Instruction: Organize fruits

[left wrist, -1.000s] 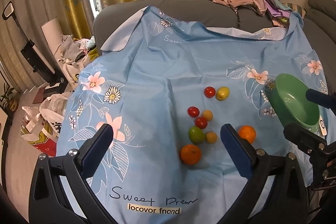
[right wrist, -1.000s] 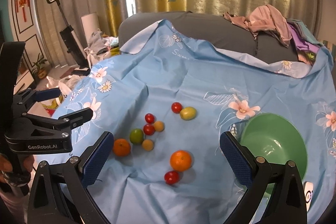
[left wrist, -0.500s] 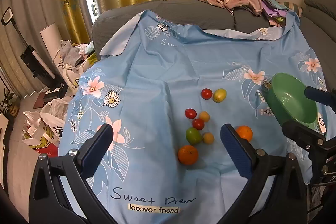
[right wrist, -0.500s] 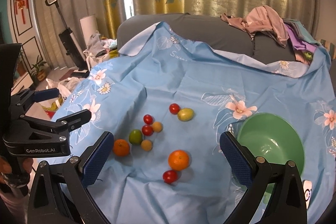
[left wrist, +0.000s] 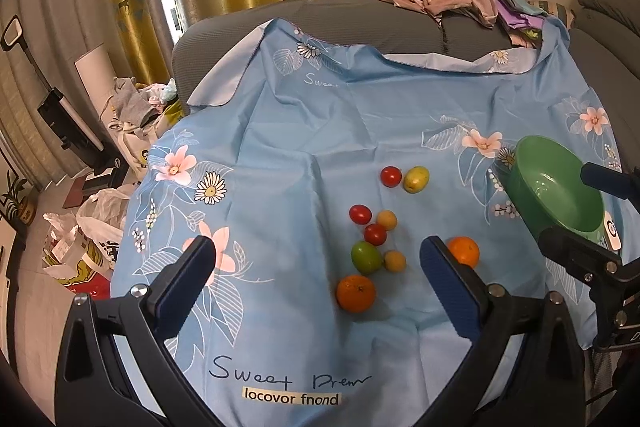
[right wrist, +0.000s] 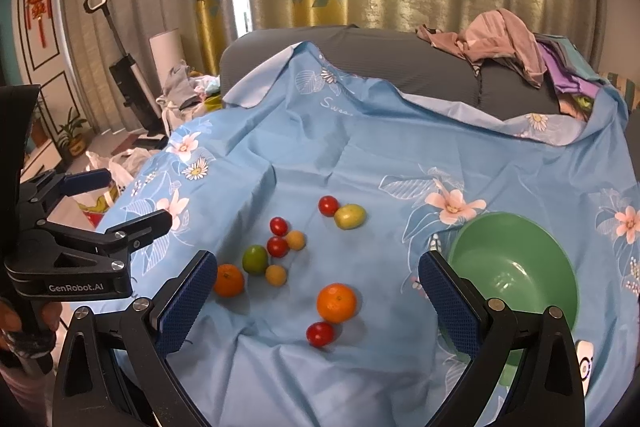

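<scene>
**Fruit scattered on the blue cloth, both grippers wide and empty**

The left hand-held gripper (left wrist: 316,269) hovers above the near edge of a blue floral cloth (left wrist: 304,131), its blue-padded fingers spread wide with nothing between them. The right hand-held gripper (right wrist: 318,279) hangs likewise over the cloth, fingers far apart and empty.

The fruit lies loose on the cloth in a small cluster. In the right wrist view, a red tomato (right wrist: 328,205) touches a yellow-green fruit (right wrist: 350,216) at the far side. Nearer, two more red tomatoes (right wrist: 279,225) (right wrist: 277,246) sit beside a small yellow-orange fruit (right wrist: 295,239); a green fruit (right wrist: 255,259) and another small yellow fruit (right wrist: 276,274) lie just below them. An orange (right wrist: 228,280) rests at the left of the group, close to the right gripper's left finger. A second orange (right wrist: 336,302) lies apart toward the right, with a red tomato (right wrist: 319,333) just beside it.

A green bowl (right wrist: 516,235) stands empty on the cloth to the right of the fruit, partly behind the right gripper's right finger. A white small device (right wrist: 584,363) lies next to the bowl's near rim.
</scene>
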The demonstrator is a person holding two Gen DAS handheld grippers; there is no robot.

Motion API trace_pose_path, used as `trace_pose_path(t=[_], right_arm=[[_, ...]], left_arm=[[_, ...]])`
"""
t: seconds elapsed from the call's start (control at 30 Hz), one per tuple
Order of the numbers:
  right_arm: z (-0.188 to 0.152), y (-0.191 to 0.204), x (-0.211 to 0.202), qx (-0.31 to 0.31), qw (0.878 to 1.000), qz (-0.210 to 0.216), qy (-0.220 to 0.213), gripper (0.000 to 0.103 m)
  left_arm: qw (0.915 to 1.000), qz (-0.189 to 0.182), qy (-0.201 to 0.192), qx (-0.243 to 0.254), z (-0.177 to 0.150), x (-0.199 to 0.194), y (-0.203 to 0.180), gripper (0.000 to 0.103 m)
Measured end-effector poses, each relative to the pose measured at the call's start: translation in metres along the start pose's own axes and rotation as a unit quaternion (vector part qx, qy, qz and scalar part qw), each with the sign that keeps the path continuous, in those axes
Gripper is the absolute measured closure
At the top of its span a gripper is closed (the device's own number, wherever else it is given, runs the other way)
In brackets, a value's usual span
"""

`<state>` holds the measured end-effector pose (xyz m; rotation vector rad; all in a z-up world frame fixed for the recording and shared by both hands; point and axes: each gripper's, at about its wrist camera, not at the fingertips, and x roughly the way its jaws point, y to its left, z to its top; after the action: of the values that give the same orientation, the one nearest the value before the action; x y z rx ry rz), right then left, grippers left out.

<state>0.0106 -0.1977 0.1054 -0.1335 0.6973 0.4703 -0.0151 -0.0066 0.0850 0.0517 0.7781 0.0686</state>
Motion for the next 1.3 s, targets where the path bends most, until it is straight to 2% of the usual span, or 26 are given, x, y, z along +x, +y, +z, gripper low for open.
trace_pose_path(t=[0.93, 1.3], right_arm=[[0.001, -0.001, 0.0, 0.001, 1.0, 0.002, 0.0, 0.002], [-0.008, -0.011, 0.007, 0.02, 1.0, 0.005, 0.019, 0.002]], left_arm=[[1.0, -0.004, 0.001, 0.006, 0.0, 0.0, -0.005, 0.001], [0.9988, -0.043, 0.019, 0.009, -0.013, 0.016, -0.003, 0.001]])
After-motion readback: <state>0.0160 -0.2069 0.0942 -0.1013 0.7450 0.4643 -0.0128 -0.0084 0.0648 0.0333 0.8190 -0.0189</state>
